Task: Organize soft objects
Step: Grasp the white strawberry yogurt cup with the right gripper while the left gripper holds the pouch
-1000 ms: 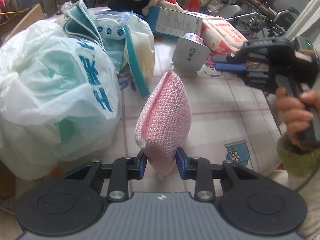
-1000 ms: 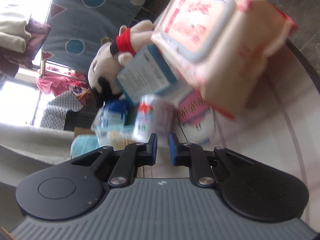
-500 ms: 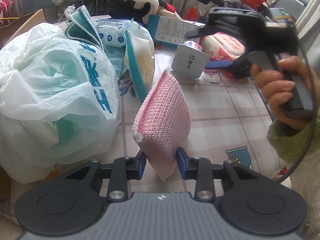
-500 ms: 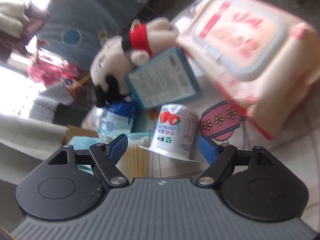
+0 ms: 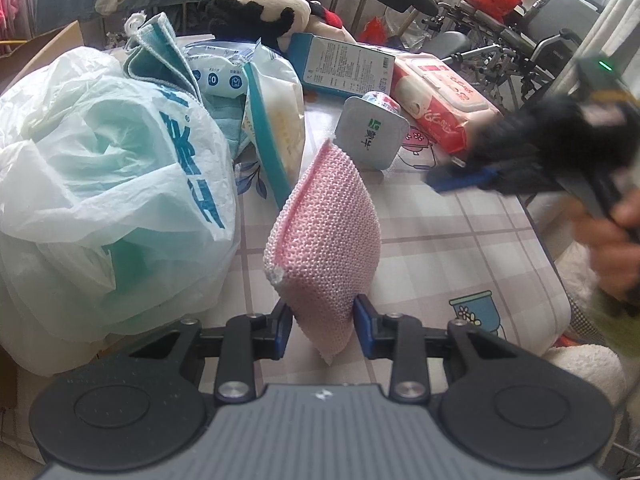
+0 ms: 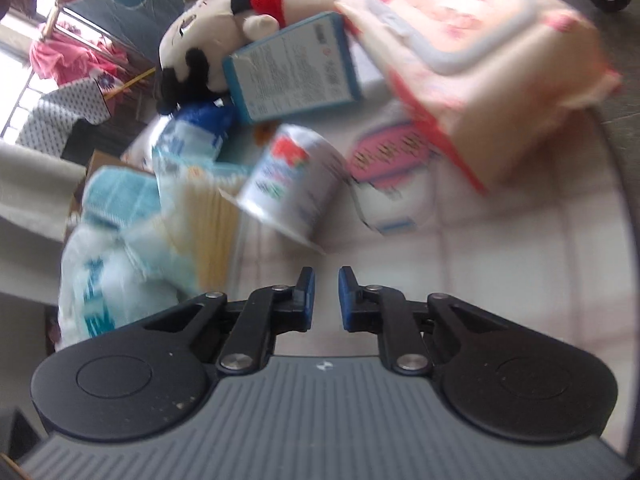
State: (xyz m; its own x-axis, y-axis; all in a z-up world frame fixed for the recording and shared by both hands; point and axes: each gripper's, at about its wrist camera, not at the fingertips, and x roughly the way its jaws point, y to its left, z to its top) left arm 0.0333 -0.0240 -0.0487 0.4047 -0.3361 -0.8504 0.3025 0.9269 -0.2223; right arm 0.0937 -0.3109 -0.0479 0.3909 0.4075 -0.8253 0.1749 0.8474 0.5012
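A pink knitted pad [image 5: 324,240] stands upright above the checked tablecloth [image 5: 460,248], and my left gripper [image 5: 322,326] is shut on its lower end. My right gripper [image 6: 326,296] is shut with nothing between its blue pads. It points down at the table short of a tipped yogurt cup [image 6: 292,184]. In the left wrist view the right gripper [image 5: 440,180] is blurred, held by a hand at the right edge, near the cup [image 5: 370,140]. A plush toy [image 5: 264,8] lies at the back.
A big white plastic bag [image 5: 100,184] fills the left side, with cloths and packets behind it. A blue box [image 5: 344,66] and a pack of wet wipes [image 5: 440,100] lie at the back right. The table's right edge runs close to the hand.
The right gripper opened around the yogurt cup half a second ago, then shut empty and drew back from it. The left gripper and the pink pad stayed put.
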